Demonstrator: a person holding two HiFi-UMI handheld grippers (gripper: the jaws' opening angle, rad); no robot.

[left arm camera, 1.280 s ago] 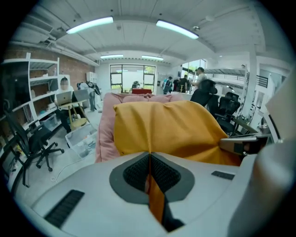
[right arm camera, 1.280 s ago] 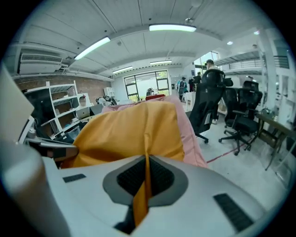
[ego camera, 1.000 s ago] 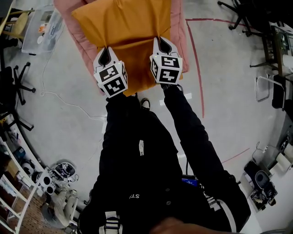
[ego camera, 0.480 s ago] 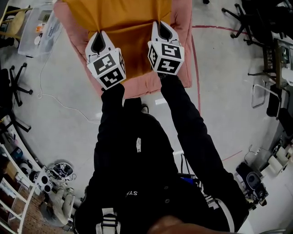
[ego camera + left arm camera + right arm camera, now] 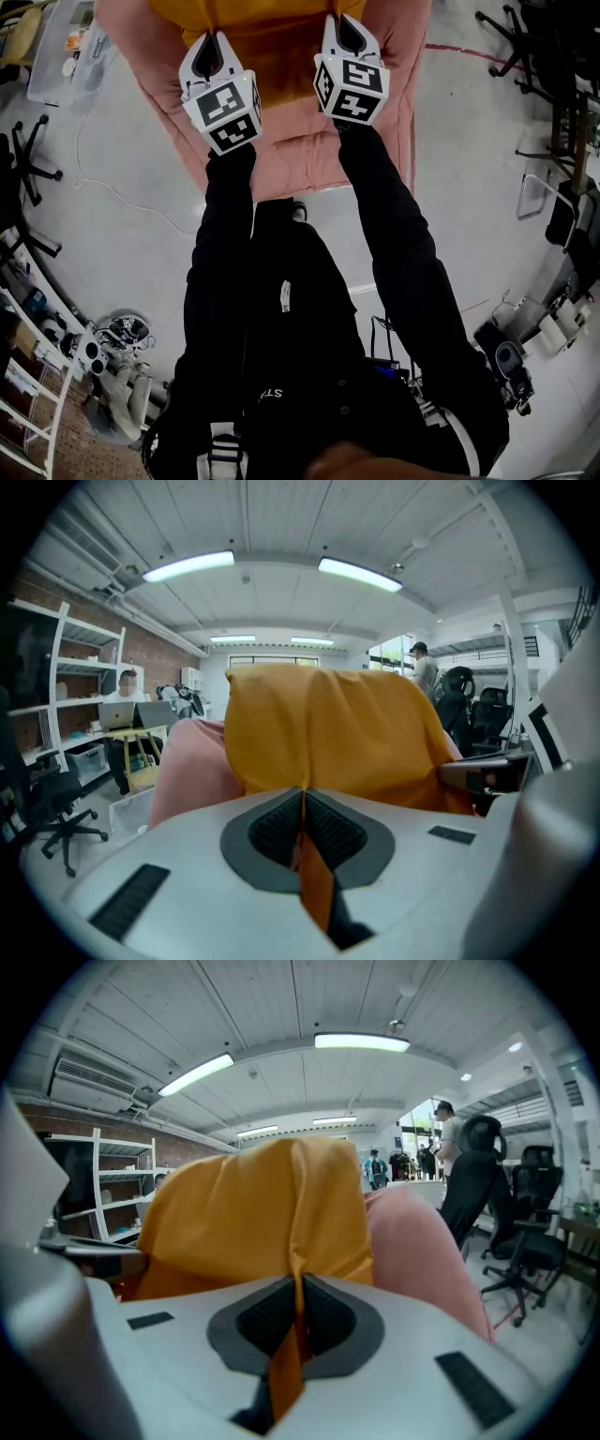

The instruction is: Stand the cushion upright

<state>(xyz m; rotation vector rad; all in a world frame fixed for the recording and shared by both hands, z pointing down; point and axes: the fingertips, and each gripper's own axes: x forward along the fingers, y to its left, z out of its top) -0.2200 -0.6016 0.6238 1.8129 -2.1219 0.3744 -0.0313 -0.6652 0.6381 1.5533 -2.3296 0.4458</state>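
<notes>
Looking down past my black sleeves [image 5: 225, 244], both arms are stretched out in front of me. My left gripper [image 5: 210, 39] has its jaws squeezed together on a fold of the orange cushion [image 5: 267, 28]. In the left gripper view you can see a strip of orange fabric pinched right between the pads. Same deal with my right gripper [image 5: 339, 21], clamped tight on another fold of that cushion. The two grips sit side by side on its near edge, a bit apart. The orange cushion rises up in front of both grippers. A bigger pink cushion [image 5: 309, 150] shows past it on both sides and on the side nearest me, down on the grey floor [image 5: 122, 225]. Further off there's a red line [image 5: 459, 50] on the floor, an office chair [image 5: 28, 159] and some white shelves [image 5: 64, 686]
</notes>
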